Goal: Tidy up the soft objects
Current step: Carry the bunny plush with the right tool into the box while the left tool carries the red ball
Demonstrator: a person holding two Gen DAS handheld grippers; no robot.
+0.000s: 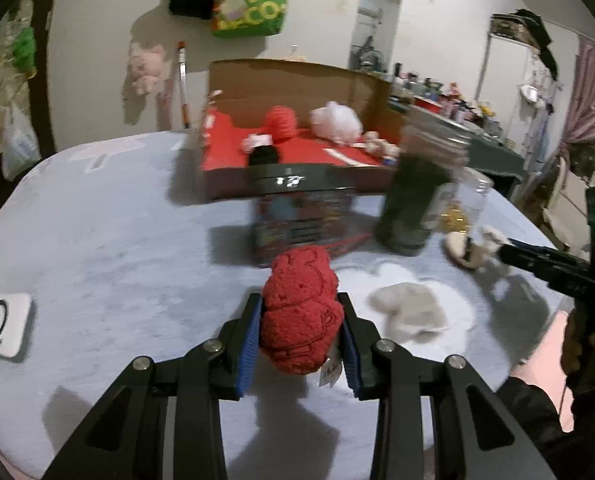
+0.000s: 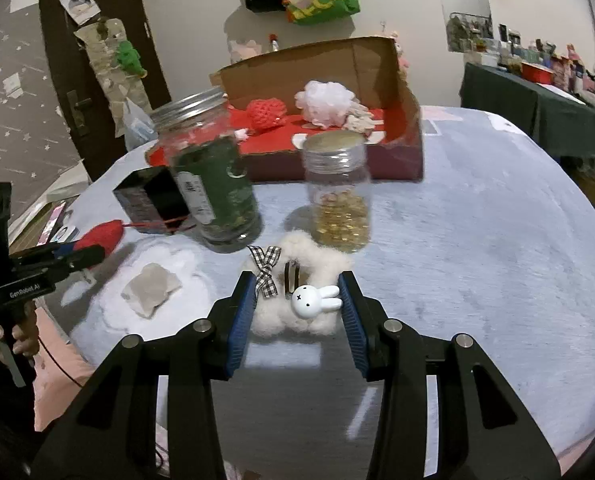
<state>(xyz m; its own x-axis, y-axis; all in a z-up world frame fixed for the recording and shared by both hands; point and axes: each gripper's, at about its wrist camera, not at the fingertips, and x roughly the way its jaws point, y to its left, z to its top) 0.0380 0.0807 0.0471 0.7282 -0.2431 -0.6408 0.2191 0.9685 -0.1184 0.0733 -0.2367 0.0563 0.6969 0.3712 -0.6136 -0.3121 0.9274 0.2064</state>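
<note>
**Both grippers clamped on soft toys**

Left gripper, bottom centre of its view: squeezing a red knitted toy between blue pads. Right gripper: gripping a white fluffy toy (bunny face, checked bow), bottom centre. Beyond, upper centre: cardboard box holding more soft toys; two jars in front.

The left gripper is clamped on a red knitted toy — both blue pads press into its sides, and a small paper tag hangs under it. Beyond lies a pale blue tablecloth with a grey cloth just to the right. Further back stand a dark patterned box, a dark green jar and an open cardboard box — inside it a red ball and a pink fluffy toy. At the right edge the right gripper holds a cream fluffy thing.
</note>
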